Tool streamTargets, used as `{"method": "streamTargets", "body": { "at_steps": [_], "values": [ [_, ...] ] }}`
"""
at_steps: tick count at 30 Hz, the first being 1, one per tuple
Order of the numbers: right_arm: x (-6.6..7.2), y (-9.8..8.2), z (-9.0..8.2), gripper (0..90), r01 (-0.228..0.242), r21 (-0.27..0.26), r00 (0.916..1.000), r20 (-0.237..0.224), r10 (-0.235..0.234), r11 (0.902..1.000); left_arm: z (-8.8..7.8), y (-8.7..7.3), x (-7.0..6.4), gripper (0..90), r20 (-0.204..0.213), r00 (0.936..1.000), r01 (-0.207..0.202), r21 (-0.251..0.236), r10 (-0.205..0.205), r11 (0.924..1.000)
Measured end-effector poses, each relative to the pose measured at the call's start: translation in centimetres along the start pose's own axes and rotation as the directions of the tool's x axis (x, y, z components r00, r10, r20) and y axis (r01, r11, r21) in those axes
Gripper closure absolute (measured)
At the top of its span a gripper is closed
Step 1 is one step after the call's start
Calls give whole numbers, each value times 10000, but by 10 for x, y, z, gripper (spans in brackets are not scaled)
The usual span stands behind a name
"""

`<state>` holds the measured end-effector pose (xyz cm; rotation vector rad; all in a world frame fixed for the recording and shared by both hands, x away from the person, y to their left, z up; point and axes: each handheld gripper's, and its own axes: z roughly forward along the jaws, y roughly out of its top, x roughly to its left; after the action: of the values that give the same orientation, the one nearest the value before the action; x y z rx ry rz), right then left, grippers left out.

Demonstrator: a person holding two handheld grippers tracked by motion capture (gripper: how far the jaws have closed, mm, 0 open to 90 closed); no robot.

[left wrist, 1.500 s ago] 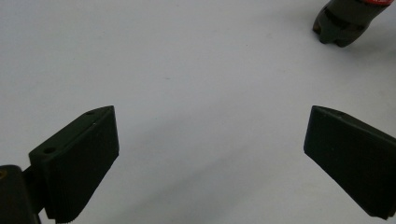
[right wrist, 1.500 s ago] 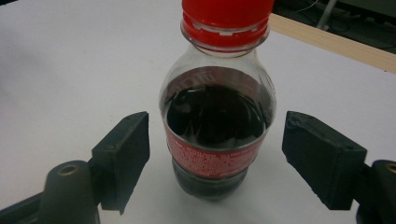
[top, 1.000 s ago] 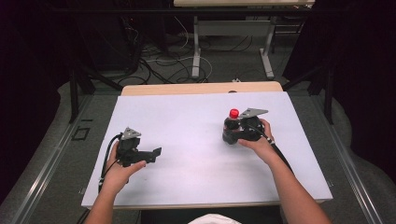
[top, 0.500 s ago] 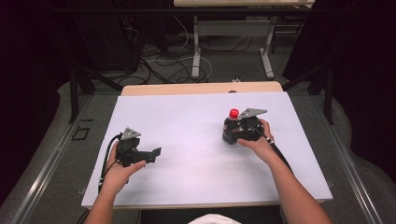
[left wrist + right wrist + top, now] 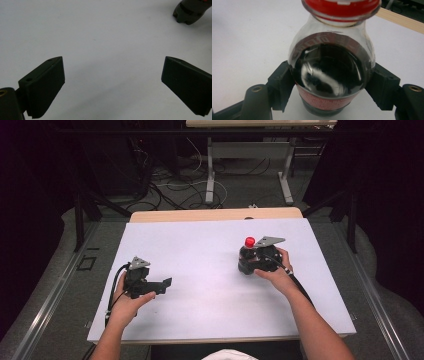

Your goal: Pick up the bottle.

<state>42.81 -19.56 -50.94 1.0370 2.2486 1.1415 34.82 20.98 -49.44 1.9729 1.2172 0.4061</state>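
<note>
A small bottle (image 5: 247,254) of dark drink with a red cap and red label stands upright on the right half of the white table (image 5: 200,245). My right gripper (image 5: 245,265) is shut on the bottle (image 5: 329,72), one pad against each side of its body just above the label. Its jaws have just been closing in on it. My left gripper (image 5: 167,282) rests low over the left part of the table, its jaws wide open (image 5: 112,85) with only bare tabletop between them. The bottle's base (image 5: 188,12) shows far off in the left gripper view.
A wooden board edge (image 5: 215,215) runs along the back of the white table. Beyond it, cables (image 5: 185,185) lie on the floor among the legs of another table (image 5: 210,170). Dark drapes hang at both sides.
</note>
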Motion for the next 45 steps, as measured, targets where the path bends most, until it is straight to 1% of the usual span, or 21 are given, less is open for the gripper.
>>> {"method": "streamTargets", "body": {
  "at_steps": [15,17,18,19,23,25,26,27,28,29,30,32,33,34,36,37,38,40,41,42,45],
  "values": [
    [3,1,-1,300,55,24,9999,120,-56,10000,2,0,0,59,5,10000,95,-63,-95,9999],
    [4,1,-4,300,137,16,9999,28,-137,9999,2,0,0,60,21,10000,90,-65,-90,9999],
    [7,3,-7,300,8,-10,10000,-12,-8,10000,3,0,-1,61,39,9999,159,-94,-159,9998],
    [8,3,-9,300,39,-30,10000,-38,-39,10000,3,1,-1,61,38,10000,37,-19,-37,10000],
    [15,5,-16,300,112,5,9995,-285,-112,9999,2,2,-4,64,113,9999,-65,11,65,10000],
    [25,5,-24,299,335,120,9982,-510,-328,9994,2,4,-7,66,200,9998,-64,-102,66,9999],
    [28,5,-26,299,403,126,9974,-610,-394,9991,1,8,-10,70,236,9993,-303,-120,306,9995],
    [31,5,-29,299,458,44,9964,-720,-453,9989,0,9,-12,76,272,9991,-313,-159,318,9994],
    [35,6,-32,299,497,60,9949,-887,-490,9987,-2,12,-14,84,473,9983,-334,-61,337,9994],
    [38,6,-34,299,576,60,9929,-1043,-567,9983,-2,12,-14,94,473,9983,-334,-61,337,9994],
    [43,6,-37,299,637,7,9915,-1138,-632,9980,-3,16,-19,101,569,9977,-340,-403,363,9986],
    [50,6,-42,300,861,-31,9857,-1451,-857,9963,-4,19,-21,100,687,9965,-456,-433,485,9980],
    [53,7,-44,299,934,-85,9822,-1630,-935,9956,-7,25,-26,100,999,9930,-583,-506,632,9970],
    [56,7,-46,299,990,-129,9791,-1775,-997,9950,-7,25,-26,100,999,9930,-583,-506,632,9970],
    [62,8,-49,299,1114,-184,9724,-2045,-1128,9936,-12,36,-34,100,1484,9838,-895,-792,1006,9928],
    [65,8,-50,299,1214,-208,9696,-2115,-1230,9924,-12,36,-34,100,1484,9838,-895,-792,1006,9928],
    [68,8,-51,299,1272,-198,9677,-2170,-1285,9917,-15,44,-40,100,1870,9764,-897,-1036,1079,9906],
    [72,8,-51,299,1399,-229,9632,-2287,-1414,9899,-16,51,-45,100,2232,9672,-982,-1115,1213,9889],
    [74,8,-51,299,1413,-237,9612,-2358,-1429,9897,-17,55,-48,100,2336,9631,-1085,-1162,1334,9873],
    [76,8,-51,299,1482,-74,9571,-2505,-1453,9889,-17,55,-48,100,2336,9631,-1085,-1162,1334,9873],
    [83,6,-50,299,1608,-243,9522,-2591,-1616,9867,-16,64,-58,116,2538,9530,-1396,-1173,1655,9832]
  ]
}}
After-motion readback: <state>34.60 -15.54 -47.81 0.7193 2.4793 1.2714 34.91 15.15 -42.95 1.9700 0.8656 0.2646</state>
